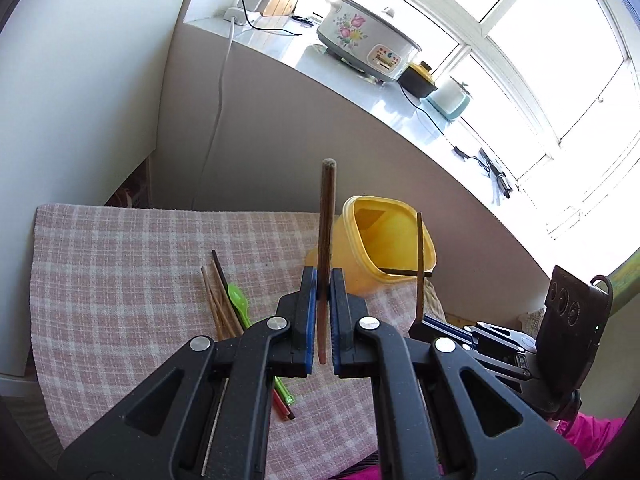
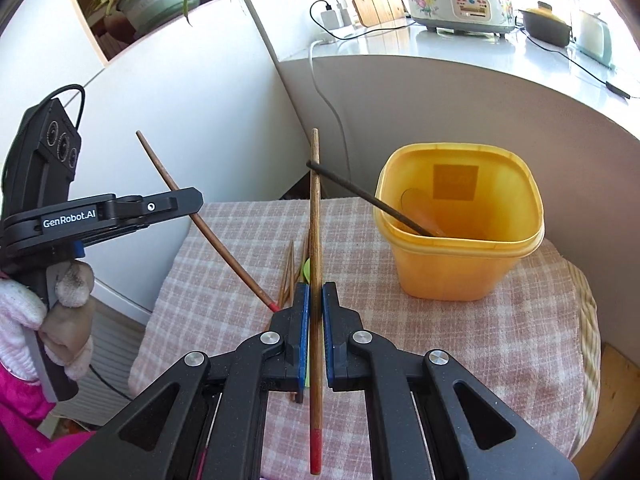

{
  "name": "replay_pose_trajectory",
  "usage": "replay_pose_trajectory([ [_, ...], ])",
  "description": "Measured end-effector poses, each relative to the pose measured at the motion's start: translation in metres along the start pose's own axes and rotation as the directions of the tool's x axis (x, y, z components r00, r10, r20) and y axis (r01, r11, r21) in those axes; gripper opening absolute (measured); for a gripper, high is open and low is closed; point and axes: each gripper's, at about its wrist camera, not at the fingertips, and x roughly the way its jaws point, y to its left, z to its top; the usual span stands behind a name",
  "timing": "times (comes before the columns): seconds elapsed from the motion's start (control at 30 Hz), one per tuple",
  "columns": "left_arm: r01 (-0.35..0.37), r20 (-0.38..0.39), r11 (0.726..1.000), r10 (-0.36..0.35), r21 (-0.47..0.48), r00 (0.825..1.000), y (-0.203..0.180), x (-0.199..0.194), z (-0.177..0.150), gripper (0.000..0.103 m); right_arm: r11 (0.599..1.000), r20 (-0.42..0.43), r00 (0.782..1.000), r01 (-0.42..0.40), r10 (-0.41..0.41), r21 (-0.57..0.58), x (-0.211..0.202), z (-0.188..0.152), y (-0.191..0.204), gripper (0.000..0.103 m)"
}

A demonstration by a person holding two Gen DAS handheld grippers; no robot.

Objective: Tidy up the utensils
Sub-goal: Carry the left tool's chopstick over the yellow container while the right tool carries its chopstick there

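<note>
Chopsticks are the job here, and each gripper has one. The left gripper (image 1: 323, 280) pinches a brown chopstick (image 1: 327, 216) between its blue pads, tip up. The right gripper (image 2: 315, 296) pinches another brown chopstick (image 2: 315, 240) with a red end the same way. Both are held in the air above the checked cloth (image 2: 460, 340). On the cloth just past the grippers lie more loose chopsticks (image 1: 216, 300) and a green spoon (image 1: 237, 296), so much is left to do. Farther back stands the yellow tub (image 2: 460, 256). One dark chopstick (image 2: 360, 194) and what looks like a spoon lean inside it. Nothing blocks the open top. On the counter behind sits a flowered cooker (image 2: 456, 0).
</note>
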Motion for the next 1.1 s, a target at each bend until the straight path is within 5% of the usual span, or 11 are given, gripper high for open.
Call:
replay_pose_trajectory([
  [0.63, 0.047, 0.078, 0.994, -0.054, 0.094, 0.995, -0.038, -0.009, 0.039, 0.004, 0.995, 0.184, 0.978, -0.099, 0.096, 0.011, -0.058, 0.036, 0.008, 0.005],
  [1.1, 0.009, 0.161, 0.99, -0.032, 0.143, 0.986, -0.049, -0.002, 0.076, 0.004, 0.993, 0.272, 0.959, 0.055, -0.081, 0.101, -0.049, 0.075, -0.063, 0.005],
])
